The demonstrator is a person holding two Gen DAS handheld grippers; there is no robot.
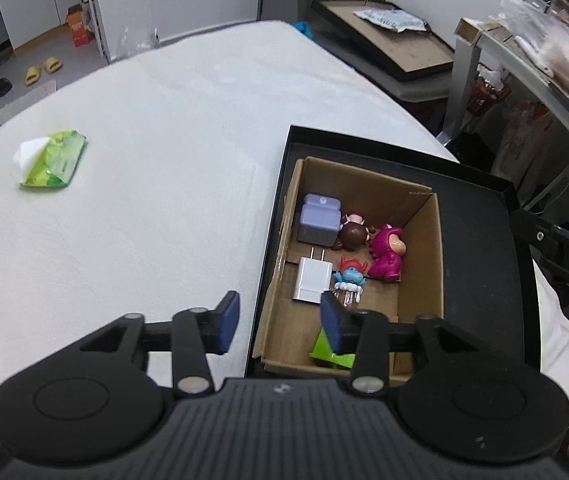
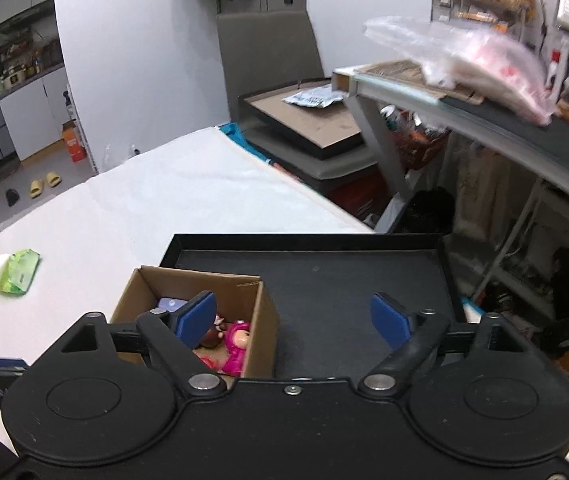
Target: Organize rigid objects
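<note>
— Since everything small and hard is meant to sit together, why is the cardboard box inside that black tray?

— As I read it, the tray keeps the box from sliding on the white table, and the box walls stop the little things rolling off. In it I see the purple block at the far end, the brown figure just beside it, the pink figure against the right wall, the white charger lying flat with its prongs pointing away, the blue figure next to it, and a green piece at the near end, partly hidden.

— And your tongs?

— My left gripper hangs over the box's near left edge, jaws parted, nothing between them; one pad is above the table, the other above the box. My right gripper is spread wider, also empty, held level above the bare part of the tray, left pad over the box's corner.

— Anything left outside?

— Only a green tissue pack, well apart on the table; it looks soft, so I judge it isn't mine to sort.
</note>
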